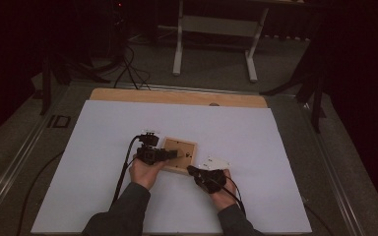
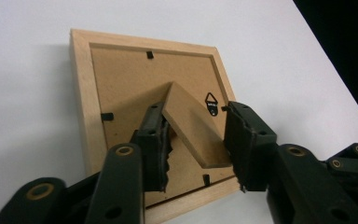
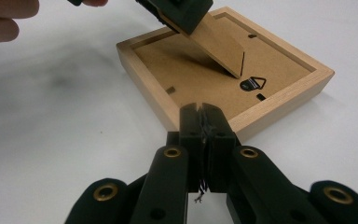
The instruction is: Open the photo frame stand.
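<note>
White table bears picture frame face down, mid-table; left gripper, jaws straddling the raised stand flap, likely lifting it; right gripper, pressed together, braces frame's edge.

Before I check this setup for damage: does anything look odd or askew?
Only the picture frame lies face down on the white table with its easel stand lifted off the backing, between the left gripper's jaws. No damage visible.
</note>
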Available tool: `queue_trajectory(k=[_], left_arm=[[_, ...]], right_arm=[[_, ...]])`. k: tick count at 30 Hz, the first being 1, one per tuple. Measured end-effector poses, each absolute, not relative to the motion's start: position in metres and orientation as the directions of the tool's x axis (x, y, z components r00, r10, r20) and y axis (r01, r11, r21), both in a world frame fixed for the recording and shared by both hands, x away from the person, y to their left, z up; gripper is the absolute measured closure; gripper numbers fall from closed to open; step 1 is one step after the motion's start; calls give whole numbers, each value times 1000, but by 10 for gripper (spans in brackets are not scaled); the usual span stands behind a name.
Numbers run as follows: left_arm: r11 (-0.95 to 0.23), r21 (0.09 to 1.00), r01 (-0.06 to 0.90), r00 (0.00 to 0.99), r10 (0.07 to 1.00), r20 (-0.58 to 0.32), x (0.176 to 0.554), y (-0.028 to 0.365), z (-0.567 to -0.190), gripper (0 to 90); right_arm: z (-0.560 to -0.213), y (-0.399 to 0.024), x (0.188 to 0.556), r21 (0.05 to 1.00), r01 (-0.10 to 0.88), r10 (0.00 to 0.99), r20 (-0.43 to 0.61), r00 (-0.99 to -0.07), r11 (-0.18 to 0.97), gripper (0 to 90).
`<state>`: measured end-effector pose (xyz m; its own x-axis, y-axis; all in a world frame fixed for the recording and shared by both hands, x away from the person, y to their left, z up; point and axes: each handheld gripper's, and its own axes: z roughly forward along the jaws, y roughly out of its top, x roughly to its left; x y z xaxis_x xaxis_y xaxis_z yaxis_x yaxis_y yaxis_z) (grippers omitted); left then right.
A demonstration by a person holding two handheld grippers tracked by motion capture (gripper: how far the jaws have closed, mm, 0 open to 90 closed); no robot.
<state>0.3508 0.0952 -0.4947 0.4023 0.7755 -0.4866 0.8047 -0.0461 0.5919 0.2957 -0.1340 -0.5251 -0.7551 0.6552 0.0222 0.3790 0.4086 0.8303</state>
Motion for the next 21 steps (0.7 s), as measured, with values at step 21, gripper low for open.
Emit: queue_trajectory(k=[21], left_arm=[[-53, 591, 805, 419, 755, -504, 350, 94, -494, 719]], right_arm=[[-520, -141, 298, 839, 382, 661, 36, -750, 388, 717]])
